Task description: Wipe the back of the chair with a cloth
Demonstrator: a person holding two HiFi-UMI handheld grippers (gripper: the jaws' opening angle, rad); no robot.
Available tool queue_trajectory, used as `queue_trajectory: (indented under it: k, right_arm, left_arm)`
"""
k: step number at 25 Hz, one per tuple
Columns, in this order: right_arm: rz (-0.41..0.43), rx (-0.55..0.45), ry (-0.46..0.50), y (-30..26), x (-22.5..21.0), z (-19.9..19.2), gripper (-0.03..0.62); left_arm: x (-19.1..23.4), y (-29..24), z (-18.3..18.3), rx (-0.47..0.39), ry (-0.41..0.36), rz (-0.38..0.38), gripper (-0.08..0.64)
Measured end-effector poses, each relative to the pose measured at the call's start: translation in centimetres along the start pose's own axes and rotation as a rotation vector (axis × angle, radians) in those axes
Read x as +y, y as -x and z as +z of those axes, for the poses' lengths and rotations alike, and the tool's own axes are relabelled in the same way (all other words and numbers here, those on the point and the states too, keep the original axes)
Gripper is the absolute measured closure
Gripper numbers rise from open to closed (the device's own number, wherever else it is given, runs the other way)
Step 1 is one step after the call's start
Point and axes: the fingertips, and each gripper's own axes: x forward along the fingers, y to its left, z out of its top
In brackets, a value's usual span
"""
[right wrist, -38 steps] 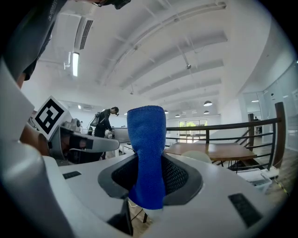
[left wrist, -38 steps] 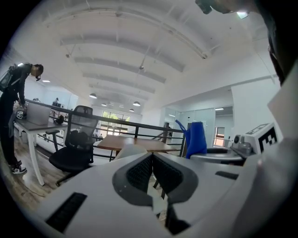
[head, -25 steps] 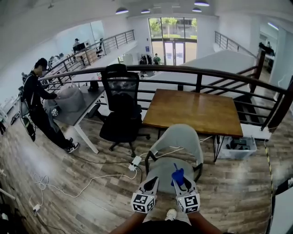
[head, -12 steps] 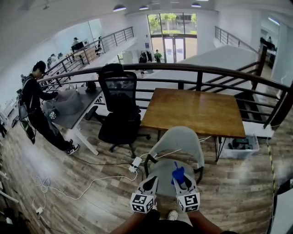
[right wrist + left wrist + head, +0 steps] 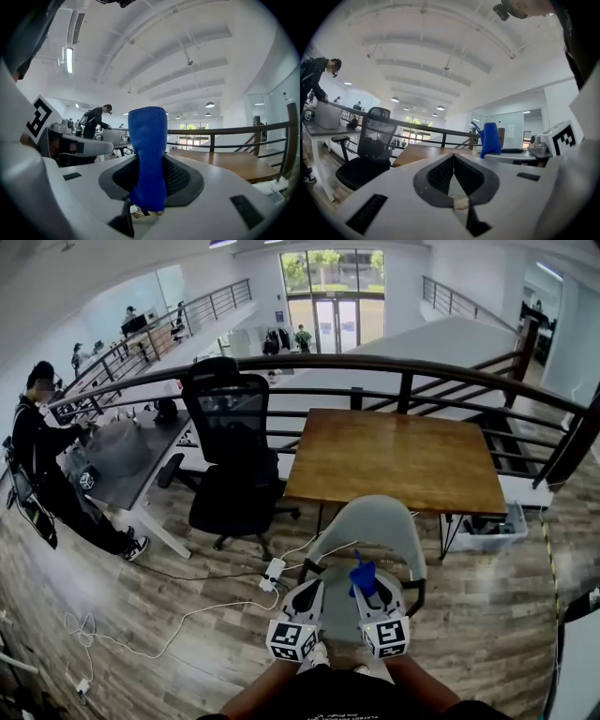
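A grey chair (image 5: 370, 526) with a rounded back stands just in front of me at a wooden table (image 5: 398, 457), its back turned toward me. My right gripper (image 5: 367, 585) is shut on a blue cloth (image 5: 362, 575), which sticks up from between its jaws (image 5: 147, 157). It hovers over the chair's seat, near the back. My left gripper (image 5: 307, 601) is shut with nothing in it, beside the right one, at the chair's left side. In the left gripper view the blue cloth (image 5: 490, 139) shows to the right.
A black office chair (image 5: 230, 460) stands left of the table by a grey desk (image 5: 131, 465), where a person (image 5: 42, 460) leans. A dark railing (image 5: 394, 371) runs behind. A power strip (image 5: 274, 570) and white cables lie on the wooden floor. A storage bin (image 5: 483, 526) sits under the table's right side.
The view has shifted slightly forward and down, so the grey chair sits a little closer. Both grippers keep their pose, the cloth still clamped in the right one.
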Motion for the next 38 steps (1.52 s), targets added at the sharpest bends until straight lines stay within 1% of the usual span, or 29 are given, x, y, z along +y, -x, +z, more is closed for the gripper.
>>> queue_trajectory:
  k: [3,7,11,14,17,19,21,23,26,29,33,35,38]
  right_arm:
    - [-0.019,0.004,-0.002,-2.6,0.2,0.2,0.465]
    - [-0.038,0.028,-0.011,-5.1,0.8,0.1,0.465]
    - [-0.014,0.024,0.041,-7.9,1.5,0.8,0.465]
    - [-0.016,0.034,0.047,-9.4,1.2,0.8,0.465]
    - [-0.021,0.066,0.038,-9.4,0.7,-0.7,0.465]
    - [0.000,0.086,0.041,-9.6,0.4,-1.9,0.465]
    - [0.022,0.103,0.035,-10.0,-0.1,-3.2,0.465]
    - [0.020,0.108,0.018,-10.6,-1.1,-4.3,0.465]
    - [0.001,0.101,-0.003,-11.9,-2.8,-5.5,0.465]
    - [-0.016,0.082,-0.006,-13.6,-4.6,-6.7,0.465]
    - [-0.069,0.083,-0.005,-16.1,-7.6,-9.0,0.465]
    - [-0.082,0.061,-0.007,-17.5,-8.3,-10.2,0.465]
    - [-0.090,0.036,-0.029,-19.3,-9.2,-12.3,0.465]
  left_arm:
    - [2.4,-1.4,0.9,-0.005,-0.003,-0.023,0.552]
    - [4.5,-2.7,0.7,0.016,0.018,-0.054,0.552]
    - [6.0,-4.1,0.2,0.028,0.035,-0.083,0.552]
    - [7.1,-5.5,-0.4,0.034,0.036,-0.089,0.552]
    - [7.6,-6.7,-1.4,0.057,0.006,-0.110,0.552]
    - [7.8,-7.8,-1.8,0.071,-0.028,-0.128,0.552]
    - [7.1,-8.9,-1.8,0.069,-0.060,-0.155,0.552]
    - [6.4,-10.4,-1.9,0.061,-0.066,-0.177,0.552]
    - [6.6,-12.6,-2.8,0.074,-0.045,-0.163,0.552]
    - [7.5,-15.0,-4.2,0.087,-0.047,-0.135,0.552]
    - [8.8,-19.2,-7.0,0.107,-0.037,-0.109,0.552]
    - [9.9,-20.7,-8.4,0.116,-0.027,-0.091,0.552]
    - [10.5,-22.8,-9.8,0.107,-0.033,-0.108,0.552]
